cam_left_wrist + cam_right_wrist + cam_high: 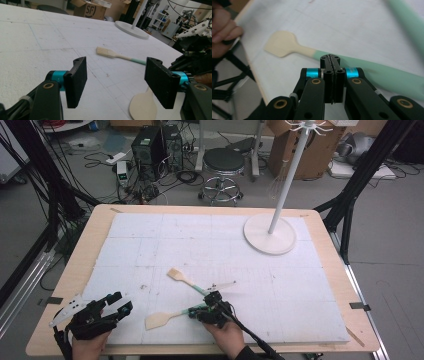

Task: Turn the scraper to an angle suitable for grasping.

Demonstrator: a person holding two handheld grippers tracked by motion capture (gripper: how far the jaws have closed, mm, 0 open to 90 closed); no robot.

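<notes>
Two wooden spatulas with pale green handles lie on the white foam mat [150, 240]. The far spatula [182, 277] [110, 53] points its blade up and left. The near spatula [162, 319] [283, 46] lies near the front edge, and its blade [142, 107] shows low in the left gripper view. My right gripper [197, 312] [330, 58] is shut, jaws pressed flat together just over the near spatula's green handle, nothing between them. My left gripper [121, 302] [116, 82] stands open at the front left, holding nothing.
A white stand with a round base [270, 234] [131, 27] and tall pole stands at the back right. A second green handle [409, 22] shows blurred in the right gripper view. A stool [224, 162], boxes and cables lie on the floor beyond the table.
</notes>
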